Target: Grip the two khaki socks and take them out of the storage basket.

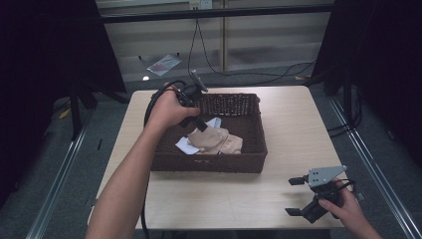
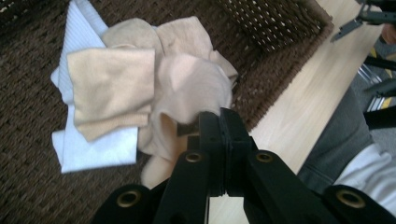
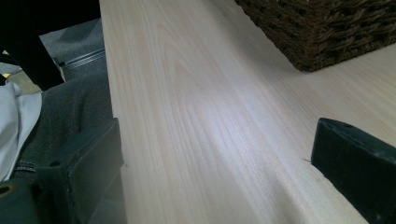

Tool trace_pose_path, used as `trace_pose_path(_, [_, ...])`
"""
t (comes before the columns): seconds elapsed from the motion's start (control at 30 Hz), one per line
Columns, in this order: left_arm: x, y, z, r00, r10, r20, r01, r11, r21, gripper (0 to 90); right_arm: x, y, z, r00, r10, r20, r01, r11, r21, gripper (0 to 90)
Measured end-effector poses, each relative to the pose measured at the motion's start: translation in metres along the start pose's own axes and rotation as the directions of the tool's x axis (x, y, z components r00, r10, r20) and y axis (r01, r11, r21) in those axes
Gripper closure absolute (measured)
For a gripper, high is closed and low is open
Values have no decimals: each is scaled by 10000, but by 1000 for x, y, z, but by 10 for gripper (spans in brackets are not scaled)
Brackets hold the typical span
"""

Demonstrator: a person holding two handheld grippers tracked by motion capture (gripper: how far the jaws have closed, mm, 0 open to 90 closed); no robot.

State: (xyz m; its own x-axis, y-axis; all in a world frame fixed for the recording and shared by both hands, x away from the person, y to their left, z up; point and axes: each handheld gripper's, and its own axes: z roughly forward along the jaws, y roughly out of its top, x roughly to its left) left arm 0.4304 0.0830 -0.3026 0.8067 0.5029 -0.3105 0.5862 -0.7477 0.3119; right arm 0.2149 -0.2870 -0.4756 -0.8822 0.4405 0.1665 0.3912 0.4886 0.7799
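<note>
No text, label or number can be read anywhere.

From my remote station, the high view looks forward and down from above the person's side, taking in the whole wooden table (image 1: 224,194) and the brown wicker basket (image 1: 209,162) at mid-distance. The left gripper view rides close over the basket (image 2: 28,140), facing down its own pressed-together jaws onto beige cloth (image 2: 140,79), with the table edge (image 2: 299,102) at right. The right gripper view skims low along the tabletop (image 3: 210,116), catching the basket's corner (image 3: 327,32). All three views share basket and table.
</note>
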Motion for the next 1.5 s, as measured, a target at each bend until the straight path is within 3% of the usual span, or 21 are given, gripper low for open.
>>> trace_pose_path(0.73, [-24, 1, -38, 9986, 410, 325, -417, 9989, 228, 894, 0, 0, 0, 10000, -18, -11, 18, 10000, -55, 15])
trace_pose_path(1.5, [-32, -5, -56, 9960, 614, 644, -638, 9973, 360, 892, 0, 0, 0, 10000, -3, 2, 3, 10000, -23, 15])
